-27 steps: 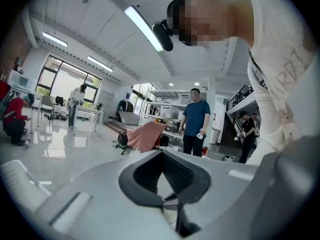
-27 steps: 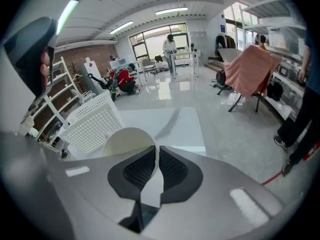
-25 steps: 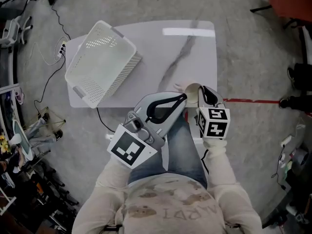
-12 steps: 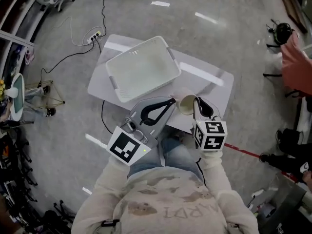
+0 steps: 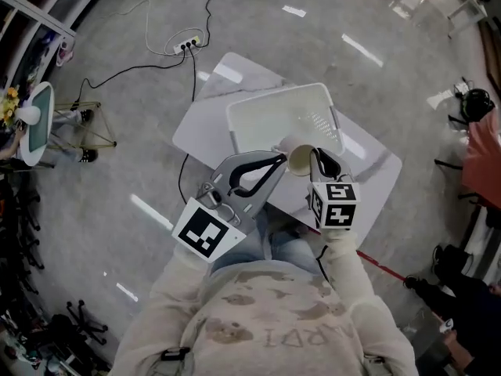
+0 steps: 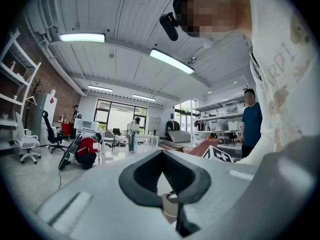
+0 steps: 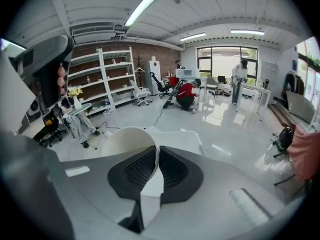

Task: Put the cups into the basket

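Observation:
My right gripper [image 5: 313, 155] is shut on the wall of a white paper cup [image 5: 298, 160], held tilted with its mouth toward me, just over the near rim of the white perforated basket [image 5: 266, 116]. In the right gripper view the cup [image 7: 125, 140] has its wall pinched between my right gripper's [image 7: 156, 163] dark pads. The basket stands on a white marbled table [image 5: 368, 180]. My left gripper [image 5: 282, 160] hovers shut and empty, its tip right beside the cup. In the left gripper view my left gripper [image 6: 161, 156] points upward and the cup [image 6: 168, 204] peeks through the jaw loop.
A power strip with cables [image 5: 188, 45] lies on the floor beyond the table. At far left stands a small table with flowers [image 5: 31, 124]. White shelving [image 7: 100, 79] lines a brick wall, and people [image 7: 189, 95] work farther off.
My right gripper has lifted the cup from the table's near edge to the basket's near rim. The left gripper has travelled alongside it, still shut.

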{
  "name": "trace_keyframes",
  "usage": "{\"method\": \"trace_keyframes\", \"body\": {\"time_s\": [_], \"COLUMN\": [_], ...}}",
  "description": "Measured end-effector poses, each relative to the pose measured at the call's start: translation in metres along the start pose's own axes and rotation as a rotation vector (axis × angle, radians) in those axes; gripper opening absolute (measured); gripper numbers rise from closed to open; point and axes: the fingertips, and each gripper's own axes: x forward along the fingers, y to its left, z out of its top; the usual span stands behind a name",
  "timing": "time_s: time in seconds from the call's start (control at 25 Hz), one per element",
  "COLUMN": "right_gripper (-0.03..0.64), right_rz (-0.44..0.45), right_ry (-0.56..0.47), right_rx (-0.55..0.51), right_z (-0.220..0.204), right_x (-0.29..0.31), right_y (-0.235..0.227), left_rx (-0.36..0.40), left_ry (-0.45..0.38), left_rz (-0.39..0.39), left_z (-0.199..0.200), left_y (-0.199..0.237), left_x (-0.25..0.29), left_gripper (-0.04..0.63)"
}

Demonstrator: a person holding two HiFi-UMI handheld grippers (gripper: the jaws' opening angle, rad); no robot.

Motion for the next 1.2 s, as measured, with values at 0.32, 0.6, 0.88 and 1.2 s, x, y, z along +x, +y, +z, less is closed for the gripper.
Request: {"method": "trace_keyframes", "body": {"time_s": [0.32, 0.6, 0.88, 1.2], "right_gripper": [0.046, 0.046, 0.046, 0.046], "right_rz": [0.031, 0.026, 0.039, 0.066], "right_ry": [0.154, 0.330, 0.460, 0.512], "right_rx": [-0.087, -0.121, -0.218, -0.292], "right_z": [0.003, -0.045, -0.089, -0.118], "right_x": [0.126, 0.215, 0.274, 0.308], "right_y": [0.038, 0.040, 0.036, 0.040], "left_rx": [0.006, -0.084, -0.124, -0.172], "left_ry": [0.073, 0.079, 0.098, 0.131], "left_rz": [0.024, 0.047, 0.064, 0.075], "left_z": [-0.026, -0.063, -0.102, -0.137], "left_y": [0.097, 0.155, 0.184, 0.193], "left_x": [-0.025, -0.024, -0.023, -0.027], "left_gripper": [0.001, 0.000, 0.001, 0.000]}}
